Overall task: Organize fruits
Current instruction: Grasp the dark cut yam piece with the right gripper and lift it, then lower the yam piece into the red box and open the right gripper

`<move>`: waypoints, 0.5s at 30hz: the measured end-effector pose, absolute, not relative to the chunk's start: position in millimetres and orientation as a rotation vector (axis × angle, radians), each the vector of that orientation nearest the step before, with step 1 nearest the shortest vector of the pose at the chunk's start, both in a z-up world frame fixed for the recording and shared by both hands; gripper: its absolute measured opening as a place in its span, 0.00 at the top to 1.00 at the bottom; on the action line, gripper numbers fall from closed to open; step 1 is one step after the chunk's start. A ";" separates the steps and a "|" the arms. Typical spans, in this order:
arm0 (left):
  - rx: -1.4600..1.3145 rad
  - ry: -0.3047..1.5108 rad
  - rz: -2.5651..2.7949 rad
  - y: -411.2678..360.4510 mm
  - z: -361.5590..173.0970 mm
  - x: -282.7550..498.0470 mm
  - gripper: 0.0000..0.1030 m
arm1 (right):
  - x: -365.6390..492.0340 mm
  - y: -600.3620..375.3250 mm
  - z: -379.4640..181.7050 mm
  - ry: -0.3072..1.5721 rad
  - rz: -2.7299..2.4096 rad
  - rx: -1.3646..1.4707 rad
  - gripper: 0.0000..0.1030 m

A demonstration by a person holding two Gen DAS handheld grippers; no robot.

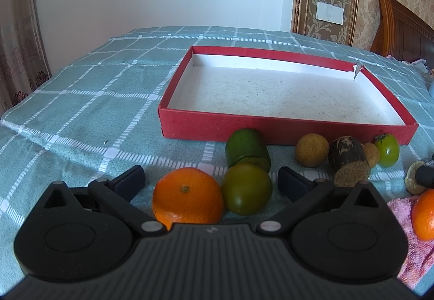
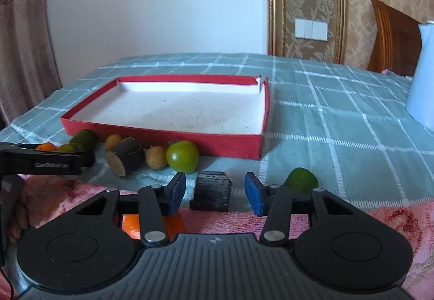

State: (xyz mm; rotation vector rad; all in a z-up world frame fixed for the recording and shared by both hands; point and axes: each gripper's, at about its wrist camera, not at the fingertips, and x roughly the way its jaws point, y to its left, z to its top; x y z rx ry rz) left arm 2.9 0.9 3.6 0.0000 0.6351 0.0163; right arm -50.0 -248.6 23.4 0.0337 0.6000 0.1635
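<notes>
A shallow red box (image 1: pixel 287 132) with a white inside lies on the checked cloth; it also shows in the right wrist view (image 2: pixel 168 138). My left gripper (image 1: pixel 211 178) is open around an orange (image 1: pixel 187 198) and a green tomato (image 1: pixel 246 193), touching neither. Beyond them lie a green cut piece (image 1: pixel 246 149), a tan round fruit (image 1: pixel 312 149), a dark cut piece (image 1: pixel 348 160) and another green tomato (image 1: pixel 386 149). My right gripper (image 2: pixel 215 190) is open around a dark block (image 2: pixel 211 191). A green piece (image 2: pixel 301 180) lies to its right.
A pink towel (image 2: pixel 393 221) covers the near cloth, with a second orange (image 1: pixel 424 214) on it. A pale blue jug (image 2: pixel 423 75) stands at the right. A wooden headboard (image 1: pixel 401 29) and a wall are behind the bed.
</notes>
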 end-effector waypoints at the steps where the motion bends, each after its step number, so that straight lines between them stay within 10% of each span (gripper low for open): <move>1: 0.000 0.635 0.016 0.9 3.5 2.9 0.00 | -48.8 -250.9 22.2 0.607 0.177 0.054 0.65; 15: 0.000 0.634 0.016 0.9 3.2 2.7 0.00 | -23.5 -249.4 58.2 0.488 0.197 0.121 0.72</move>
